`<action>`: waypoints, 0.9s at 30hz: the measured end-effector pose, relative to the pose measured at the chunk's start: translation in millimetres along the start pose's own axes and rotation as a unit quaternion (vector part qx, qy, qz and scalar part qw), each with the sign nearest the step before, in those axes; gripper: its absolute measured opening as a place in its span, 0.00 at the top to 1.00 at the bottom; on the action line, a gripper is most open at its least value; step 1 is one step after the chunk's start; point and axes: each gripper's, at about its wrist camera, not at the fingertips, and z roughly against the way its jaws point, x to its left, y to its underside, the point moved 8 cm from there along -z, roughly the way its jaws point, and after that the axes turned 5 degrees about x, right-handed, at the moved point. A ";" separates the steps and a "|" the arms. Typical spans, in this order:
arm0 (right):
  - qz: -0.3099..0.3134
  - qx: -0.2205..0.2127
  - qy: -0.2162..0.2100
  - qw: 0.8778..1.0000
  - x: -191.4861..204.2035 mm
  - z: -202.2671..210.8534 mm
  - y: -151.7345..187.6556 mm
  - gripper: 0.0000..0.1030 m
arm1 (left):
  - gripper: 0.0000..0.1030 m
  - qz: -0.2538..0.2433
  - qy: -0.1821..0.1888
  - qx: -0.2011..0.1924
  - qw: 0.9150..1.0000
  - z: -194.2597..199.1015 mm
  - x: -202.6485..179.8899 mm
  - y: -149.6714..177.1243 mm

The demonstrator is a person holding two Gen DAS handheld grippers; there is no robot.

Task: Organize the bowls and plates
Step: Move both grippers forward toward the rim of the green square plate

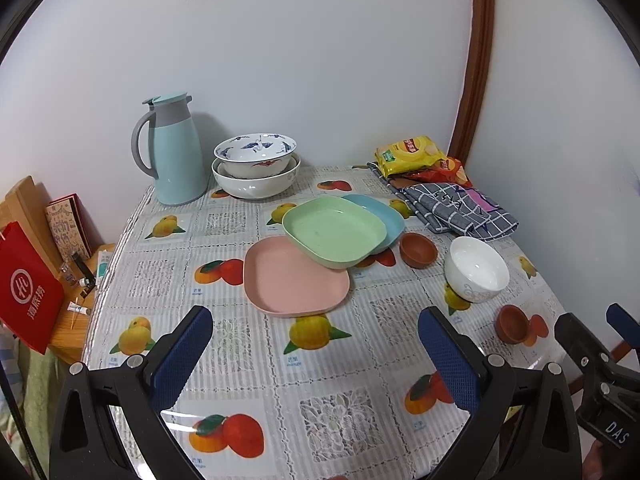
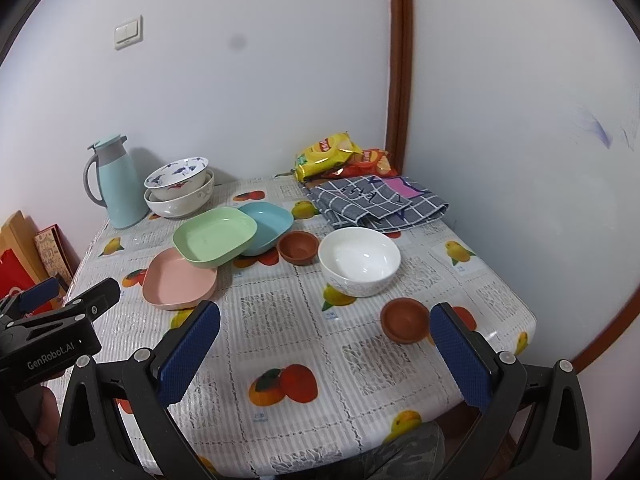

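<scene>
On the fruit-print tablecloth (image 1: 240, 360) a green plate (image 1: 334, 230) (image 2: 214, 236) lies tilted across a pink plate (image 1: 294, 282) (image 2: 180, 284) and a blue plate (image 1: 386, 218) (image 2: 268, 224). A white bowl (image 1: 476, 268) (image 2: 360, 262) stands to the right, with one small brown bowl (image 1: 418, 249) (image 2: 298, 246) beside the plates and another (image 1: 512, 323) (image 2: 405, 320) nearer the front. Two patterned bowls (image 1: 256, 164) (image 2: 180, 188) are stacked at the back. My left gripper (image 1: 316, 340) and right gripper (image 2: 326, 340) are both open, empty, above the table's front.
A light blue thermos jug (image 1: 176, 152) (image 2: 116, 184) stands back left. Snack bags (image 1: 412, 154) (image 2: 332, 154) and a grey checked cloth (image 1: 456, 208) (image 2: 380, 202) lie back right by the wall. A red bag (image 1: 28, 296) and books sit on a side stand to the left.
</scene>
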 end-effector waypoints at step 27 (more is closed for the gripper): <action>0.052 0.048 -0.056 0.996 72.9 -100.3 -49.7 0.00 | 0.00 0.059 -0.037 0.055 0.996 -81.5 78.9 -46.9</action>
